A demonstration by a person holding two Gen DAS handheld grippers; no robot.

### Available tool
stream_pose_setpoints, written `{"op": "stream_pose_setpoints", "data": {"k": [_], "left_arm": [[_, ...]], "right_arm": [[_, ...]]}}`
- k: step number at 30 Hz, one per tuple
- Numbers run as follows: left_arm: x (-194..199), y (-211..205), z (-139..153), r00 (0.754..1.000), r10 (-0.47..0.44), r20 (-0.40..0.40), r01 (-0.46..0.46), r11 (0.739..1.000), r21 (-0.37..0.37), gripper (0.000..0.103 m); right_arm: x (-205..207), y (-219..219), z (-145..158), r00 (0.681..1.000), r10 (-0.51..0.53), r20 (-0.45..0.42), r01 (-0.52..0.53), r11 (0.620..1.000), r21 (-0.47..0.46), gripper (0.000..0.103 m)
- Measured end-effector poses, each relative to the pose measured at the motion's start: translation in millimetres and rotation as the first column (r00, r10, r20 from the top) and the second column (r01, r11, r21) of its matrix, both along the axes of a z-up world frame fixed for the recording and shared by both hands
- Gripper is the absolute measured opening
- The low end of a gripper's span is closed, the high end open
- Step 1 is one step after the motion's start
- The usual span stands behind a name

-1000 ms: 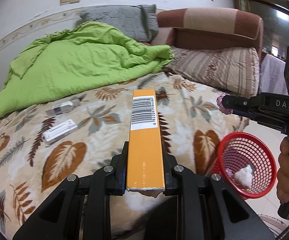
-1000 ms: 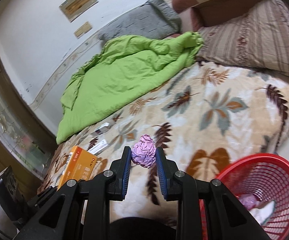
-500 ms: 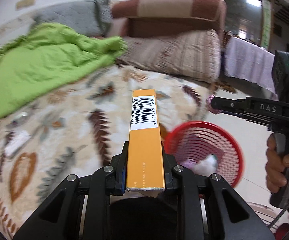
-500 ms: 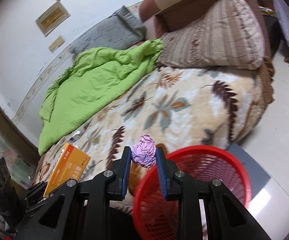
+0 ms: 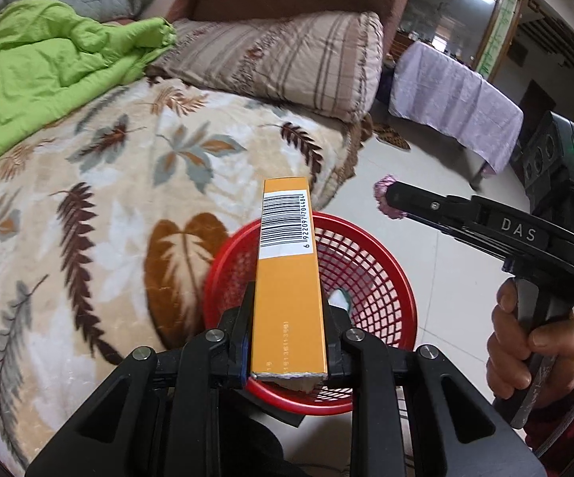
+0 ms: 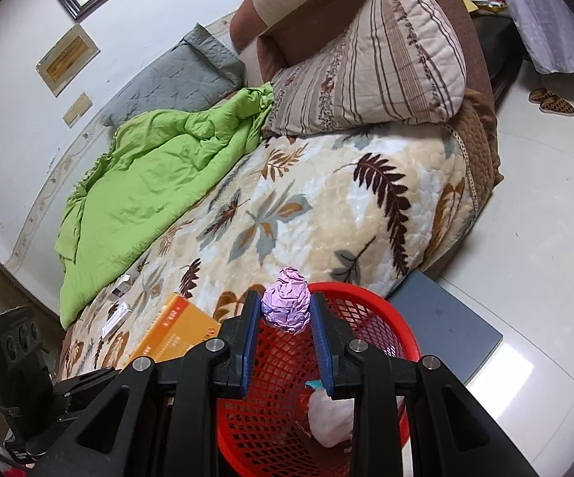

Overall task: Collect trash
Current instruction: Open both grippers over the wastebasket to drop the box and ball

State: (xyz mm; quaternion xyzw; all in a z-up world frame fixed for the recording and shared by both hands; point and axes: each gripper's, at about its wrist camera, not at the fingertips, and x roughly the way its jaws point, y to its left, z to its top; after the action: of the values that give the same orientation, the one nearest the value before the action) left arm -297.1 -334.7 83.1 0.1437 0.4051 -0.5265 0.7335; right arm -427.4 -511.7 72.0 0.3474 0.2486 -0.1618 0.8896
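One orange box (image 5: 288, 278) pinched in left gripper (image 5: 287, 332); one purple foil ball (image 6: 287, 306) pinched in right gripper (image 6: 285, 320). One red basket (image 6: 370, 310) lower centre, leaf-print bed (image 6: 326, 206) behind, pale tiled floor (image 6: 525, 262).

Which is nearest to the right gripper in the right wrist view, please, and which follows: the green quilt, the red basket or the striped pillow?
1. red basket, directly beneath the right gripper.
2. green quilt, up the bed to the left.
3. striped pillow, at the bed's head, upper right. It ranks only slightly beyond the quilt.
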Motion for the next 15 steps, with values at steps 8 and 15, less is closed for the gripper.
{"op": "stream_pose_setpoints", "data": {"k": [8, 15], "left_arm": [[5.8, 7.0, 9.0, 1.000, 0.022, -0.007, -0.022, 0.999, -0.037, 0.058], [25.8, 32.4, 21.4, 0.995, 0.096, -0.004, -0.096, 0.993, -0.064, 0.065]], "right_arm": [[0.2, -0.8, -4.0, 1.000, -0.004, -0.013, 0.004, 1.000, 0.029, 0.053], [14.8, 13.8, 8.1, 0.999, 0.054, 0.000, -0.054, 0.999, 0.007, 0.053]]}}
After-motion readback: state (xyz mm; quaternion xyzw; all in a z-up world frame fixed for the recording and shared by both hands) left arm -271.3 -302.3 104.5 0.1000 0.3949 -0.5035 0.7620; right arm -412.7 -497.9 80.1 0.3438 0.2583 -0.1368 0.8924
